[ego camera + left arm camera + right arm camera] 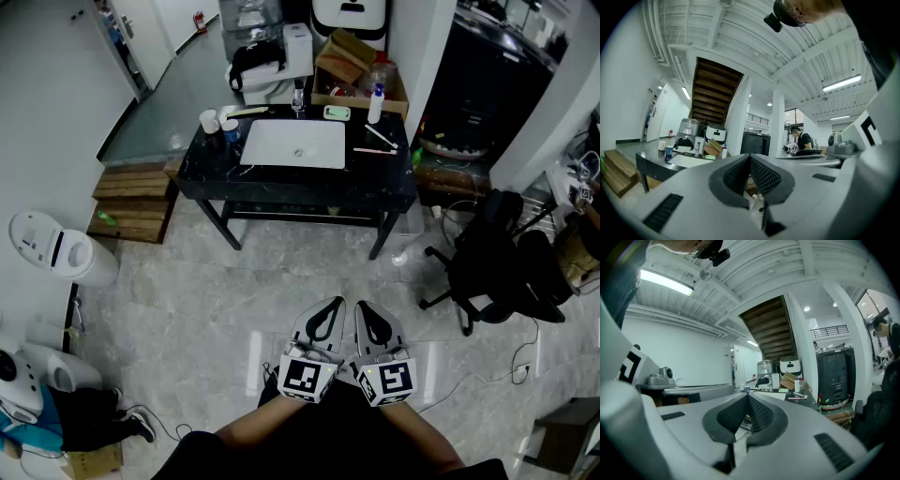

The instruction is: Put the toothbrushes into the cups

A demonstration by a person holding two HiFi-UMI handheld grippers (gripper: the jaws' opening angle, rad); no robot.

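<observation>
A black table point(281, 183) with a white sink point(292, 144) stands far ahead across the floor. At its left end stand a white cup point(209, 121) and a blue cup point(230, 132). One toothbrush point(247, 112) lies behind the sink, and two toothbrushes point(377, 142) lie at the right of it. My left gripper point(327, 307) and right gripper point(368, 311) are held side by side near my body, well short of the table. Both are shut with nothing in them, as the left gripper view point(750, 156) and right gripper view point(748, 396) show.
A white bottle point(375, 103) and a green soap dish point(337, 113) sit at the table's back edge. Wooden steps point(131, 202) lie left of the table, a black office chair point(497, 262) to its right. A white bin point(56, 248) stands at the left wall.
</observation>
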